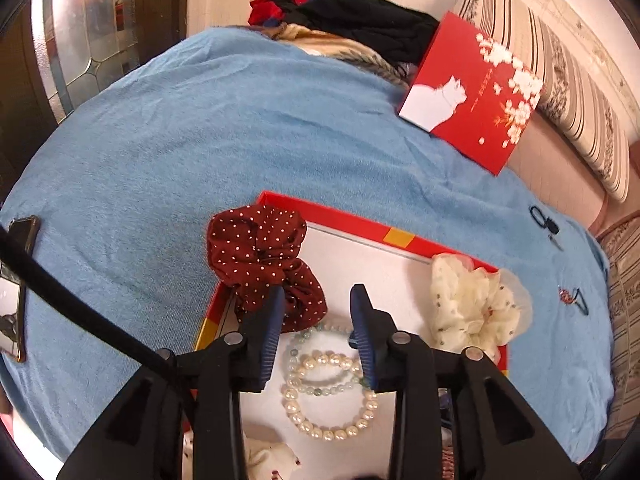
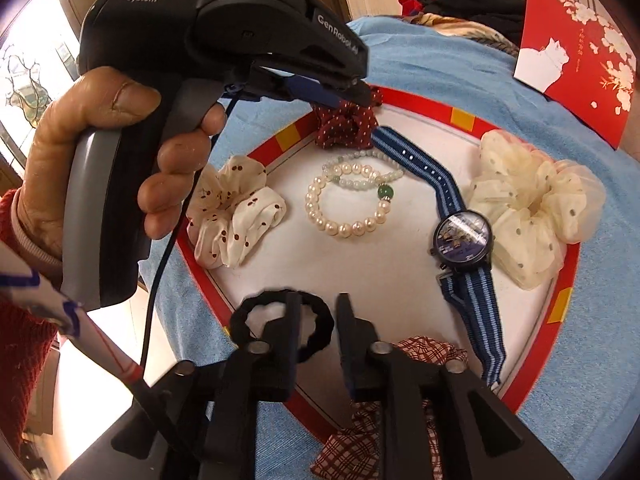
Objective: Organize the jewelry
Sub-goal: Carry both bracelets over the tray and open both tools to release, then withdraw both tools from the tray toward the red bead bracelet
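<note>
The pearl bracelet lies near the middle of the white floor of a shallow red-rimmed box, overlapping a pale green bead bracelet that crosses its far side. Around them in the box sit a dark red polka-dot scrunchie at the far left corner, a cream sheer scrunchie on the right, a white cherry-print scrunchie on the left, a blue striped wristwatch, a black hair tie and a red checked cloth piece at the near edge. The box rests on a blue blanket over a bed; its red lid with a white cat lies farther back. The left gripper hangs above the bracelets, its jaws spread and holding nothing, one finger against the dark red scrunchie. The right gripper hovers at the near edge, jaws likewise apart and empty, the left finger overlapping the hair tie. A hand grips the left gripper's handle.
</note>
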A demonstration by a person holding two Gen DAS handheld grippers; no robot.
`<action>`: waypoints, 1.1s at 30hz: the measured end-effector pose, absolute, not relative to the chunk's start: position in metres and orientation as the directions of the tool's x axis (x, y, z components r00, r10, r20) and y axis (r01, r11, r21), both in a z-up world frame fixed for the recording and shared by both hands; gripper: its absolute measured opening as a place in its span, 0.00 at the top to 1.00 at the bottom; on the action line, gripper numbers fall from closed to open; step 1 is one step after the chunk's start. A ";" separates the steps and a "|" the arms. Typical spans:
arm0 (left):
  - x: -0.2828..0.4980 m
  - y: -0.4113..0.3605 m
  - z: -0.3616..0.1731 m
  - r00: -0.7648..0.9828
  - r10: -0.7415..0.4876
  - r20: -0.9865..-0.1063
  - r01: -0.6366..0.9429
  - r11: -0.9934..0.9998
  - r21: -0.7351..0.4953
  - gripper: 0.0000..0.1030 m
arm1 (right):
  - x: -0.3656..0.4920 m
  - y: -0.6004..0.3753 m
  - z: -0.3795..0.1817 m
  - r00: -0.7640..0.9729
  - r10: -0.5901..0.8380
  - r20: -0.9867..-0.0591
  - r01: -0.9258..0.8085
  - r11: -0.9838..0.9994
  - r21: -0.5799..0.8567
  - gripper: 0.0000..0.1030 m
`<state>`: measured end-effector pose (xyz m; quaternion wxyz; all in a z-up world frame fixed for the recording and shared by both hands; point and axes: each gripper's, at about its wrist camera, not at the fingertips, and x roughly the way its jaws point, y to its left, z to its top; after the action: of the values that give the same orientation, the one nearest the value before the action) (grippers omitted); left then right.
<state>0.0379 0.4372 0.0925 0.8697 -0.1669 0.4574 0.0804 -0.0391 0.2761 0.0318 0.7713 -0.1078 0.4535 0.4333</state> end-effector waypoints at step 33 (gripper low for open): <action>-0.079 0.212 0.167 0.673 0.065 -0.737 -0.057 0.998 0.036 0.47 | -0.063 0.024 0.080 0.483 0.478 -0.733 -0.457 0.852 0.254 0.52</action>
<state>-0.0785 0.2122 0.1668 0.9145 0.0049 0.4031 0.0333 -0.0632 0.0236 0.0799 0.8612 0.0120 0.4296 0.2714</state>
